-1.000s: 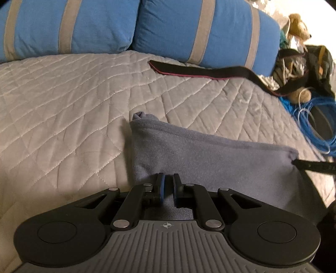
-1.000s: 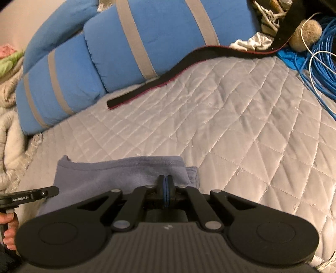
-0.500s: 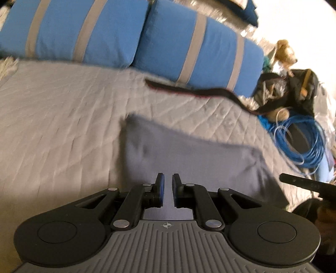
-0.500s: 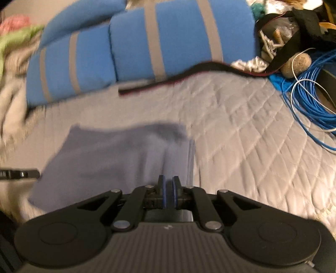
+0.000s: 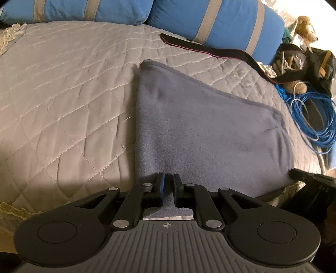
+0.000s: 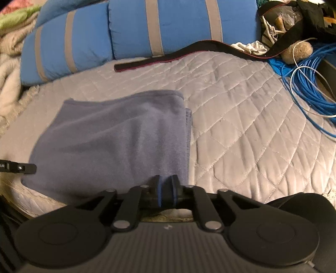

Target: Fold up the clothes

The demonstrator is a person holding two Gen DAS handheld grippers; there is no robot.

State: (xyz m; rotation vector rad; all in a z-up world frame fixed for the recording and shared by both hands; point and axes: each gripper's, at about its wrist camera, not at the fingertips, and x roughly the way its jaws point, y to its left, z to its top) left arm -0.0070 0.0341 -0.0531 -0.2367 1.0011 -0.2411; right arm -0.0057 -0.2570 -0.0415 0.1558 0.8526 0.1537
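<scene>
Grey-blue folded cloth fills the middle of my left wrist view, lying flat on a quilted grey bedspread, its near edge at the foot of the picture. My left gripper sits at that near edge with its two fingers parted by a narrow gap, cloth showing through the gap but not pinched. Two blue pillows with grey stripes line the far side, a black strap trails in front of them, and a coil of blue cable and a teddy bear lie off to the right. My right wrist view, slightly blurred, shows the same cloth from its other end, a stacked folded edge along its right side. My right gripper is at the near right corner, fingers slightly apart, released; whether they touch the cloth I cannot tell. At the left edge the tip of my left gripper pokes in beside the cloth.
</scene>
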